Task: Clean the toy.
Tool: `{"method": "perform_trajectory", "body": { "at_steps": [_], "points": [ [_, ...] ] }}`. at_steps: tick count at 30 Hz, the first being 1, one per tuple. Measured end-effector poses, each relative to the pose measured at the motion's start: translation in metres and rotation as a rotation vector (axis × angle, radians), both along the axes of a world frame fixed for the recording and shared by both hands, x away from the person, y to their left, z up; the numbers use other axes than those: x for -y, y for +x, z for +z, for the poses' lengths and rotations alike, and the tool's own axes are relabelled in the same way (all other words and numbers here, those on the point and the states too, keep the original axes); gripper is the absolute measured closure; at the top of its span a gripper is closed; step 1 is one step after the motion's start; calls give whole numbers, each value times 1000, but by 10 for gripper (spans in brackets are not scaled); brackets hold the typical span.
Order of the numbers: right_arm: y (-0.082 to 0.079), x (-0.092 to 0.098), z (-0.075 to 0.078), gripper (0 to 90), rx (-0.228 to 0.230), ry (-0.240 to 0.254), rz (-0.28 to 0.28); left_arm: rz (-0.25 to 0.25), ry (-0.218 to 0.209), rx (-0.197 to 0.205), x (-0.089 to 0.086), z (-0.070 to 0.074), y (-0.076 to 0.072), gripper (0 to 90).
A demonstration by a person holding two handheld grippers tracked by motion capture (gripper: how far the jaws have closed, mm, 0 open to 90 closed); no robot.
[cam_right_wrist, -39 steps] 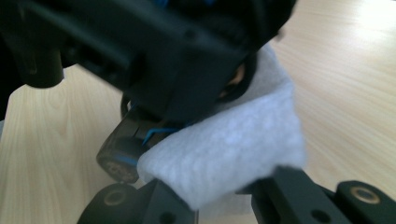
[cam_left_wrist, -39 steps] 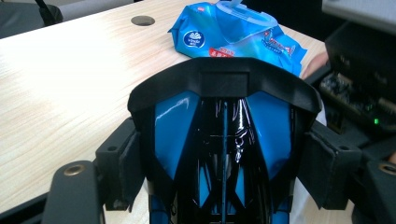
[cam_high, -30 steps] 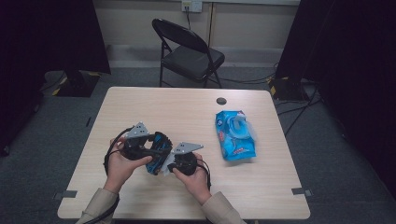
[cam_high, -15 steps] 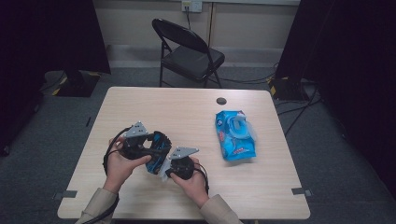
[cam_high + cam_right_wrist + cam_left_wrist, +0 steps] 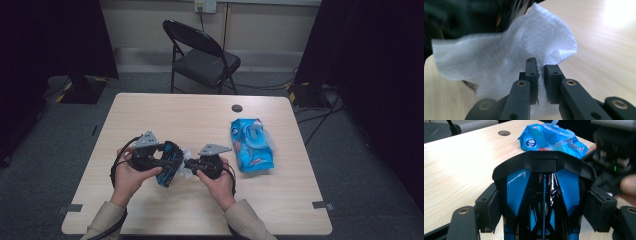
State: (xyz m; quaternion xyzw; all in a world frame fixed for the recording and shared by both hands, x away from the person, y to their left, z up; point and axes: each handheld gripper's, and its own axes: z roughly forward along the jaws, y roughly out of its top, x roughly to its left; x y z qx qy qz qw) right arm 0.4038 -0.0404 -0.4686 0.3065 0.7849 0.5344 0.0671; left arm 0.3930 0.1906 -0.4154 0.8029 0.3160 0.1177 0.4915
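My left gripper (image 5: 167,164) is shut on a glossy blue and black object (image 5: 544,182), its pads (image 5: 490,207) pressing on both sides. In the high view this object (image 5: 166,170) is held just above the table's front middle. My right gripper (image 5: 540,67) is shut on a crumpled white wipe (image 5: 511,50), which lies against the dark object at the upper left of the right gripper view. From above, the right gripper (image 5: 189,165) points left at the object with the wipe (image 5: 186,172) between them.
A blue pack of wet wipes (image 5: 252,145) with its flap lifted lies right of my hands; the same pack (image 5: 549,141) appears beyond the held object. The wooden table (image 5: 200,120) has a round hole (image 5: 237,108) near its far edge. A folding chair (image 5: 202,55) stands behind.
My right hand has slid the wipe a little to the right and away from me along the object. The left hand has kept still.
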Motion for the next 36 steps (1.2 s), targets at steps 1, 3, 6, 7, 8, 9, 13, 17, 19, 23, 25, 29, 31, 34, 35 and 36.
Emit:
{"method": "perform_trajectory", "body": {
  "at_steps": [1, 3, 6, 7, 8, 9, 13, 17, 19, 23, 25, 29, 31, 34, 35, 36],
  "points": [
    [2, 3, 3, 831, 4, 4, -8, -3, -4, -3, 1, -1, 0, 255],
    [5, 7, 8, 831, 16, 8, -22, -8, 0, -2, 1, -1, 0, 256],
    [9, 12, 14, 831, 26, 12, -36, -13, 1, -7, 3, -2, 0, 255],
    [10, 14, 16, 831, 28, 11, -40, -13, 2, -10, 3, -2, -1, 255],
    [11, 15, 17, 831, 31, 14, -43, -15, 5, -10, 3, -2, -1, 255],
    [12, 16, 19, 831, 36, 16, -47, -17, 10, -10, 3, -3, 0, 255],
    [15, 20, 25, 831, 44, 34, -58, -17, 8, -13, 4, -4, 0, 255],
    [16, 19, 31, 831, 55, 43, -58, -24, 7, -22, 6, -5, -1, 255],
    [17, 17, 32, 831, 56, 44, -55, -29, 16, -24, 8, -5, -1, 255],
    [15, 8, 31, 831, 54, 46, -36, -35, 13, -26, 9, -6, -1, 255],
    [14, 5, 30, 831, 53, 47, -29, -36, 13, -31, 9, -7, -1, 255],
    [13, -1, 27, 831, 43, 48, -18, -37, 18, -34, 10, -8, -1, 255],
    [13, -2, 25, 832, 39, 50, -20, -34, 19, -33, 9, -8, -1, 255],
    [13, -3, 23, 832, 32, 48, -16, -33, 13, -31, 9, -8, -1, 255],
    [12, -4, 22, 832, 34, 42, -12, -33, 12, -30, 9, -7, -1, 255],
    [11, -5, 21, 832, 34, 37, -8, -33, 12, -28, 9, -7, -1, 255]
  ]
}}
